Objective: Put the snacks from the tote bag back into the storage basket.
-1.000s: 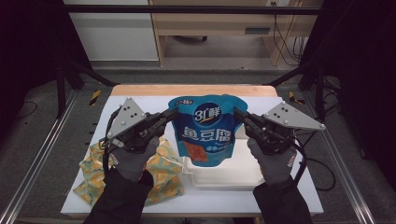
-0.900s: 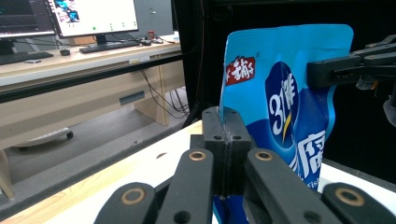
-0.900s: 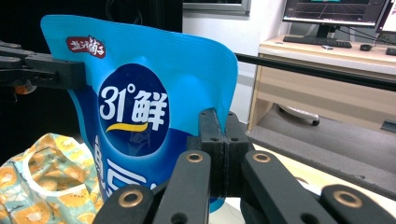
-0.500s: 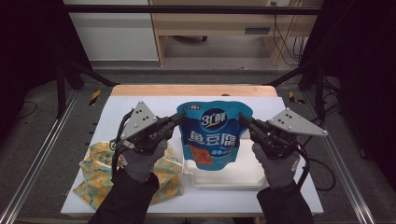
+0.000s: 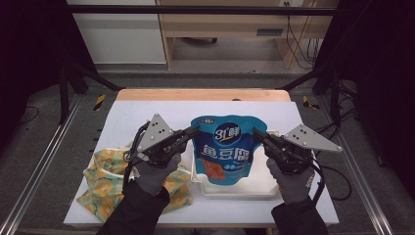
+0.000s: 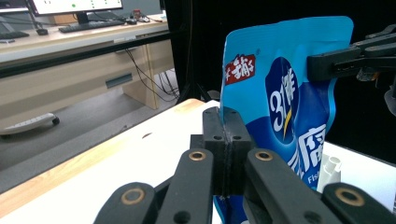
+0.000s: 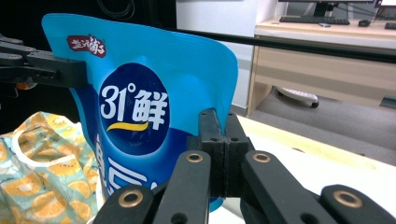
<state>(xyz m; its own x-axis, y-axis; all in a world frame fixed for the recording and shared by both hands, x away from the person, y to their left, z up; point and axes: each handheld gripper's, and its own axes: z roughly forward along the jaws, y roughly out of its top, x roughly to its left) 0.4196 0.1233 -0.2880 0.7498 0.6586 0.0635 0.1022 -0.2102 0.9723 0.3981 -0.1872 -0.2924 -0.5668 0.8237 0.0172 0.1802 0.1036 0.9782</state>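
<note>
A blue snack pouch (image 5: 227,147) hangs upright between my two grippers, its bottom over a white tray (image 5: 259,190). My left gripper (image 5: 195,131) is shut on the pouch's left edge, and my right gripper (image 5: 255,132) is shut on its right edge. In the left gripper view the jaws (image 6: 225,154) pinch the pouch (image 6: 285,93) edge, with the right gripper (image 6: 327,63) clamped on the far side. In the right gripper view the jaws (image 7: 224,149) pinch the pouch (image 7: 140,107), and the left gripper (image 7: 70,70) grips the opposite edge.
A yellow-patterned cloth bag (image 5: 105,181) lies on the white table top (image 5: 147,110) at the front left, under my left forearm; it also appears as the cloth bag (image 7: 42,158) in the right gripper view. A wooden strip (image 5: 203,94) borders the table's far edge.
Both hands have come down and toward the near edge with the pouch held between them; its bottom now hangs low over the white tray. Both grips stay the same.
</note>
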